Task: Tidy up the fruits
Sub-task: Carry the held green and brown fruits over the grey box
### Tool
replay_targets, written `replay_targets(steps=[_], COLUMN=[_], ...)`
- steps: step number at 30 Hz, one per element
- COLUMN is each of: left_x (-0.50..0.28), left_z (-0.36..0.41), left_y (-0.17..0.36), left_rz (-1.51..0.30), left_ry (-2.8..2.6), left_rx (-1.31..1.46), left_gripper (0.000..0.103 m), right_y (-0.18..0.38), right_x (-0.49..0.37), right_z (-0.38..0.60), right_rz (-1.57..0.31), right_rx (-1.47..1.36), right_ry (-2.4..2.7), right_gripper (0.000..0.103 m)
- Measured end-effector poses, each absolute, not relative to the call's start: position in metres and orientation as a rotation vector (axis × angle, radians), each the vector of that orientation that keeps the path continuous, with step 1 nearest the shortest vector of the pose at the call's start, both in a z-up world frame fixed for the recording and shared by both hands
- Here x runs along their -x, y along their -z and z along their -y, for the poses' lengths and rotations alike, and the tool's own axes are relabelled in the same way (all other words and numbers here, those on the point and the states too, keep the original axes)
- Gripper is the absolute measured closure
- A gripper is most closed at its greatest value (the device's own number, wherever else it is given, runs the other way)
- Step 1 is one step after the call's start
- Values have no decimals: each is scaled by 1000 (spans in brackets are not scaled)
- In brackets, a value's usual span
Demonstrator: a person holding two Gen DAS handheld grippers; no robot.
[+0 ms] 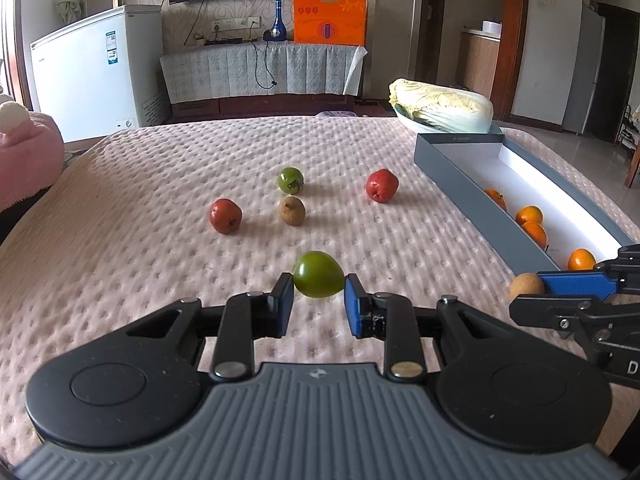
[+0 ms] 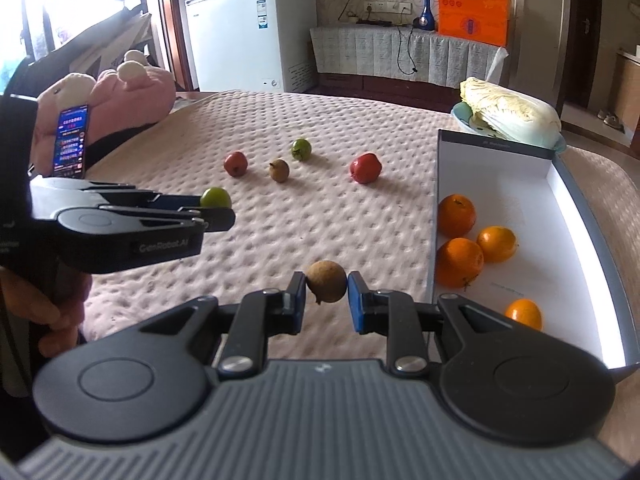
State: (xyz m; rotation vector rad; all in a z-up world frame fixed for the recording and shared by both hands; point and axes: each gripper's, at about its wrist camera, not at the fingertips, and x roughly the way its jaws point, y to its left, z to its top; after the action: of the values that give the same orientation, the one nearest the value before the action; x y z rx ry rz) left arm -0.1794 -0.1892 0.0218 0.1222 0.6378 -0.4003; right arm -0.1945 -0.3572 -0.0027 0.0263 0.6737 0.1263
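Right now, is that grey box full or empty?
Neither: the grey box holds four oranges, with much of its white floor bare.

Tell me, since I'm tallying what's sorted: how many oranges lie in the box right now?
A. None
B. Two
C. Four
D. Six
C: the right wrist view shows four oranges inside the white-lined box, and no other fruit in it.
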Motion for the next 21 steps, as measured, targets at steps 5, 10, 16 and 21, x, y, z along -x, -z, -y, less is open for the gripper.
replay_targets(steps=[5, 10, 16, 21], left_x=[182, 183, 184, 185], left_z=[193, 192, 192, 193], left_y=[-22, -24, -25, -28], left_rz=[-630, -623, -619, -612], left_ry=[410, 412, 415, 425], left_rx=[-132, -124, -119, -120], left_gripper=[71, 71, 71, 71], right_y=[2, 1, 1, 2], right_x=[196, 198, 198, 198], right_z=[359, 360, 364, 365], right_rz=[-675, -672, -668, -667], right_rx=[-26, -25, -33, -31], right_ry=[-127, -123, -108, -104], right_gripper=[77, 77, 77, 77])
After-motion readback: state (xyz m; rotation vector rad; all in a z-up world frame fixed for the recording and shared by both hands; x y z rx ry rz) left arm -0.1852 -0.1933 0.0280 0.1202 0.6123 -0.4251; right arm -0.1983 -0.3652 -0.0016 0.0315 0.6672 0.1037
